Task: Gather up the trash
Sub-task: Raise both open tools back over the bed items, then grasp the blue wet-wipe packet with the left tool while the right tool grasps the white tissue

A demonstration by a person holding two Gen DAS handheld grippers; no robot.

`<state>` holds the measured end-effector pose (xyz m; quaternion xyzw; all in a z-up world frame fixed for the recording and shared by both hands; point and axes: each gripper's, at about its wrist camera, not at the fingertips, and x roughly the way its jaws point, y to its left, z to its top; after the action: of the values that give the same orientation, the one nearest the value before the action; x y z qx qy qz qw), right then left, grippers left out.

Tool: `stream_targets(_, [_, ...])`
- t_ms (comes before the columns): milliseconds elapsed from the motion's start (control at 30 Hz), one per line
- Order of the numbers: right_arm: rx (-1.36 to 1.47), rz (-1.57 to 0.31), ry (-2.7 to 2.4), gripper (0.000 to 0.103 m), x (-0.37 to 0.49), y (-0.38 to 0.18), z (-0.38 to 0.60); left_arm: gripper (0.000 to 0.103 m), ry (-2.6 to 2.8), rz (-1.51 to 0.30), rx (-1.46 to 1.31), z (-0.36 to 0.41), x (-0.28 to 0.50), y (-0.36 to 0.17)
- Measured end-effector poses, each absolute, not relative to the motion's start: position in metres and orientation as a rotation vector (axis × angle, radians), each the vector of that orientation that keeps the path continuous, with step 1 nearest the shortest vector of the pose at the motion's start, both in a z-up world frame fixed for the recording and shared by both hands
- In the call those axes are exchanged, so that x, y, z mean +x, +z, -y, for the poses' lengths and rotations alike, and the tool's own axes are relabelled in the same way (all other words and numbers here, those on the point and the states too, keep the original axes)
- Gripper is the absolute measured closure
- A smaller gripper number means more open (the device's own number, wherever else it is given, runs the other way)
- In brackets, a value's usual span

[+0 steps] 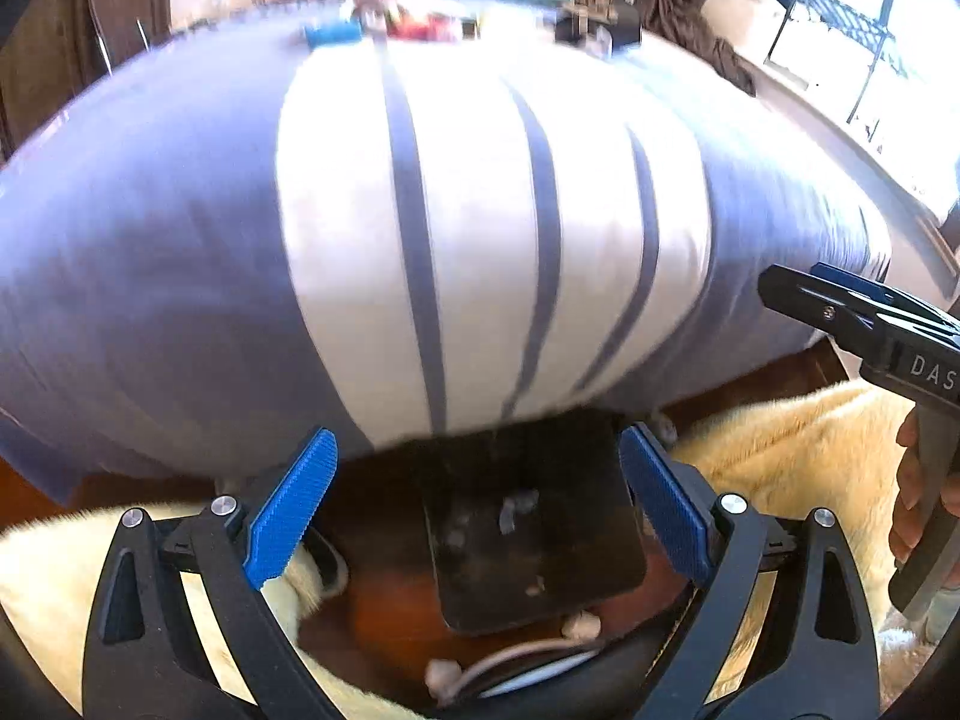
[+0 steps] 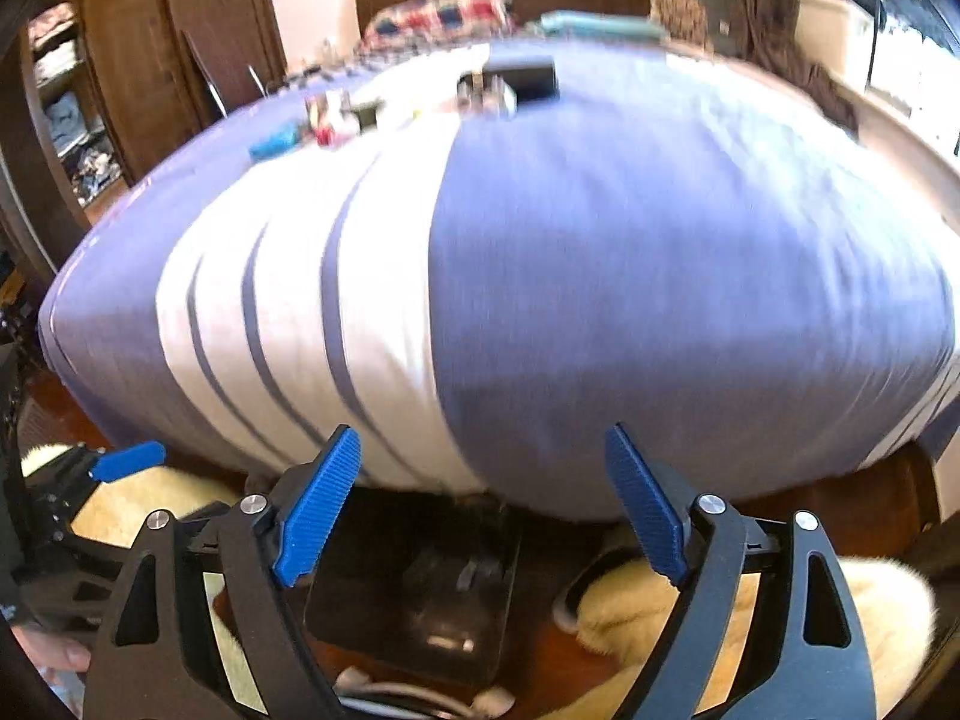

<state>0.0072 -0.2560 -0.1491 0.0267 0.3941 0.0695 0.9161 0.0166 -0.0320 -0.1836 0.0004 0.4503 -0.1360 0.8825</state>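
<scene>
Small bits of trash lie far off on the bed: a blue packet (image 1: 332, 33) (image 2: 275, 144), red and white wrappers (image 1: 414, 24) (image 2: 330, 114) and a black box (image 1: 591, 27) (image 2: 519, 81). My left gripper (image 1: 477, 501) is open and empty, low at the bed's foot above a black bin (image 1: 528, 528) holding a few scraps. My right gripper (image 2: 483, 504) is open and empty over the same bin (image 2: 420, 594). The right gripper also shows at the right edge of the left wrist view (image 1: 852, 315).
The bed (image 1: 480, 228) has a purple and white striped cover. Cream fluffy rugs (image 1: 798, 456) (image 2: 672, 606) lie on the wooden floor. A white cable (image 1: 510, 660) lies near the bin. Pillows (image 2: 441, 18), a wardrobe (image 2: 150, 60) and a window (image 1: 840, 30) are behind.
</scene>
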Motion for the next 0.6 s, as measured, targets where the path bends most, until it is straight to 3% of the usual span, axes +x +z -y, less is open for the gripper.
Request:
stream_targets(300, [0.014, -0.710, 0.114, 0.014, 0.039, -0.104, 0.259, 0.011, -0.215, -0.797, 0.035, 0.012, 0.048, -0.127])
stream_targets(600, [0.025, -0.708, 0.087, 0.014, 0.106, -0.100, 0.256, 0.010, -0.154, -0.772, 0.047, -0.005, 0.110, -0.103])
